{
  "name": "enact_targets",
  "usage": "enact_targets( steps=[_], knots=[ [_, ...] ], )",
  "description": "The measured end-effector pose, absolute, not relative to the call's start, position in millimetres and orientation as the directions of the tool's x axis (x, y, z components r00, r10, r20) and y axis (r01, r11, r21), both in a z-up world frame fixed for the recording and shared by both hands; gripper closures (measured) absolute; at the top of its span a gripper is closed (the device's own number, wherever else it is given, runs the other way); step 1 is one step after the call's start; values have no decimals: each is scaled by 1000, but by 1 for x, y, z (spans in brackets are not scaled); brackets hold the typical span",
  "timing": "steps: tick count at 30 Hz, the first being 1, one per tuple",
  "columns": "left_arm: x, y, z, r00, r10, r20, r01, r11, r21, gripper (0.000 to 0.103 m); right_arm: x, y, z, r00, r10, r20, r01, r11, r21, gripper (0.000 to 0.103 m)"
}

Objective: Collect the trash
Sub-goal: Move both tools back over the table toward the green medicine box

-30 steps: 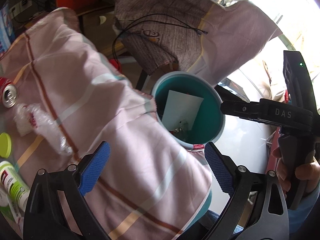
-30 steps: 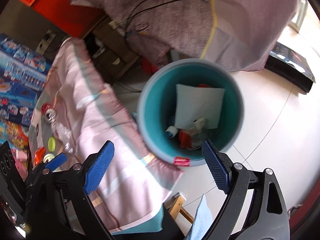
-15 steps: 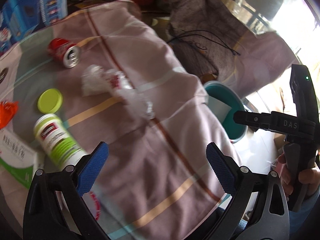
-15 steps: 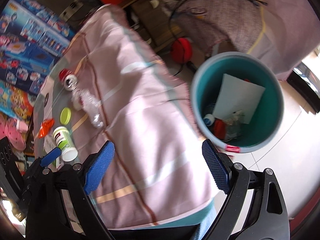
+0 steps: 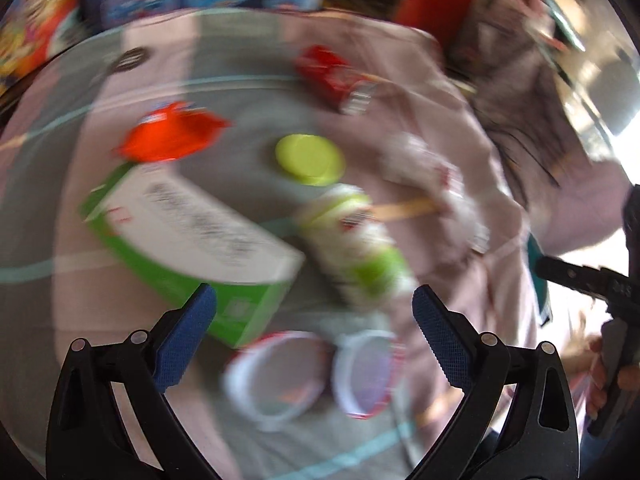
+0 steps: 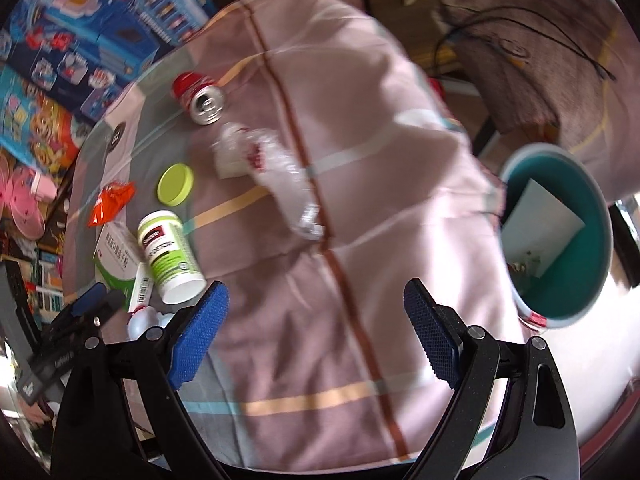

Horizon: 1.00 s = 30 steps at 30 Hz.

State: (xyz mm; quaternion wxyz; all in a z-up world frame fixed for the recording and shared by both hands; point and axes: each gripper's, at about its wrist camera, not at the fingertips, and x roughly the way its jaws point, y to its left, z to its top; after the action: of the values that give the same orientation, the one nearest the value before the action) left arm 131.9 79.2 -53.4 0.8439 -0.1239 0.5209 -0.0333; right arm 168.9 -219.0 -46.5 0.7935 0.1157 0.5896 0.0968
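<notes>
1. Since half a second ago both my views have swung away from the bin toward the table; my left view has gone blurred, and the carton and two rings have come in near its fingers.
2. Left gripper (image 5: 310, 320): jaws spread wide, nothing between them, above the trash.
3. Right gripper (image 6: 316, 328): jaws spread wide, empty, over the pink striped cloth (image 6: 360, 220).
4. Bin (image 6: 560, 312): teal inside, standing off the table edge to the right; white paper (image 6: 540, 220) and small scraps lie in it.
5. Can (image 6: 200, 96): red, on its side, open end toward me; no brand readable.
6. Crumpled clear plastic wrap (image 6: 276, 168): red print, unreadable, just beside the can.
7. Yellow-green lid (image 6: 175, 184): flat on the cloth, apart from the bottle.
8. Bottle (image 6: 172, 256): white and green, on its side; red label patch, lettering too small to read.
9. Carton (image 5: 192, 240): green and white, printed text blurred, touching the bottle.
10. Orange wrapper (image 5: 172, 136): beyond the carton.
11. Two white-rimmed rings (image 5: 280, 376): between my left fingers; what they are I cannot tell.
12. Printed boxes (image 6: 100, 40): behind the table; writing unreadable.
</notes>
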Motion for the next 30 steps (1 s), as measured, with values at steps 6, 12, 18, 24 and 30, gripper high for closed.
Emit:
enact_targets(
  steps=[6,12,18,24,30],
  knots=[
    [128,127,-69,442,-154,-883,-219,937,-273,5,183,-172,-50,237,303,-923,-89,953,290,18],
    [118,118,-80,412,-163,-896,-145,959,-242,5,190,-145,-52,217,305,-927,-129,951,282,18],
    [121,123,-99,383,-119,-916,-163,967,-194,5,194,-134,-54,203,302,-931,-129,951,281,18],
    [115,157,-104,397,-118,-910,-201,956,-212,5,199,-117,-56,192,293,-937,-148,952,268,18],
    [101,203,-107,391,-49,-919,-279,945,-169,5,205,-96,-60,178,297,-938,-170,948,268,18]
  ],
)
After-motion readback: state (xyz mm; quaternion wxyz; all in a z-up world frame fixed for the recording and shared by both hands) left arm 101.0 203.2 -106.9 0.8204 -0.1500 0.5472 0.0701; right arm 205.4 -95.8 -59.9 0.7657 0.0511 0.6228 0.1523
